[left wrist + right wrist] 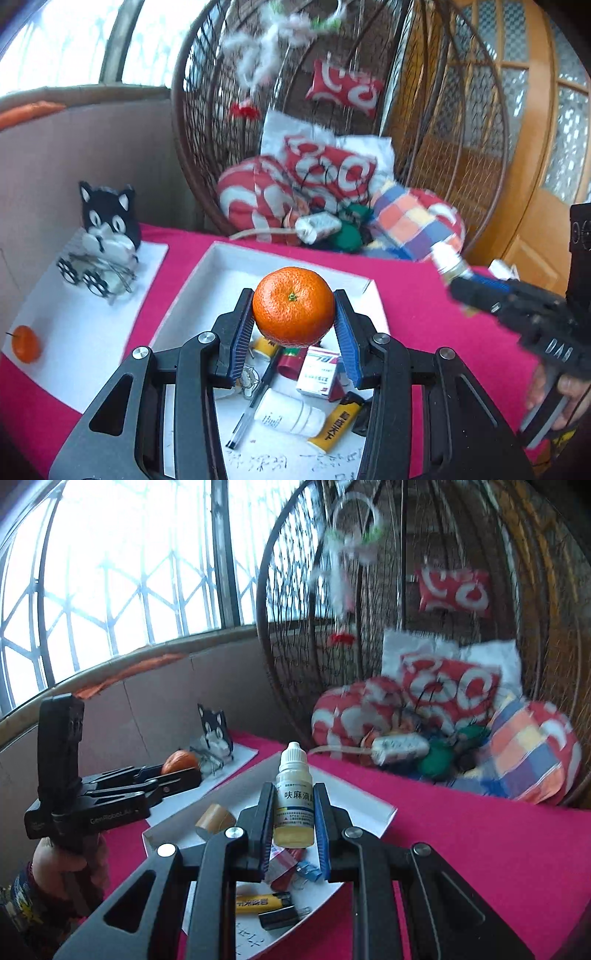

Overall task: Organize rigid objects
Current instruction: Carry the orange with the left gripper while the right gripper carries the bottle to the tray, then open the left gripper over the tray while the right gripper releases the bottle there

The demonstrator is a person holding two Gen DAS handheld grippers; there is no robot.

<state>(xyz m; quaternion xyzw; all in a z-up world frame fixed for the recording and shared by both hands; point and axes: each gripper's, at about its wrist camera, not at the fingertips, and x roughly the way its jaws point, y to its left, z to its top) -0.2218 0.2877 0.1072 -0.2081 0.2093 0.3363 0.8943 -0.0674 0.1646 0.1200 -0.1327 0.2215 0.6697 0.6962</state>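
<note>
Orange mandarin (293, 306) pinched in left gripper (293, 321) above white tray (207, 273) | right gripper (293, 819) clamps dropper bottle (294, 805) upright over it | risk — round fruit rolls free, slick bottle slips.

Left tool (177, 777), body: "GenRobot.AI". Dropper bottle (294, 805), label: "呋麻滴鼻" partly readable. Yellow lighter (334, 424): black Chinese characters, illegible. White tray (207, 280) floor: handwritten characters, unreadable. Small box (317, 371): print too small.
</note>
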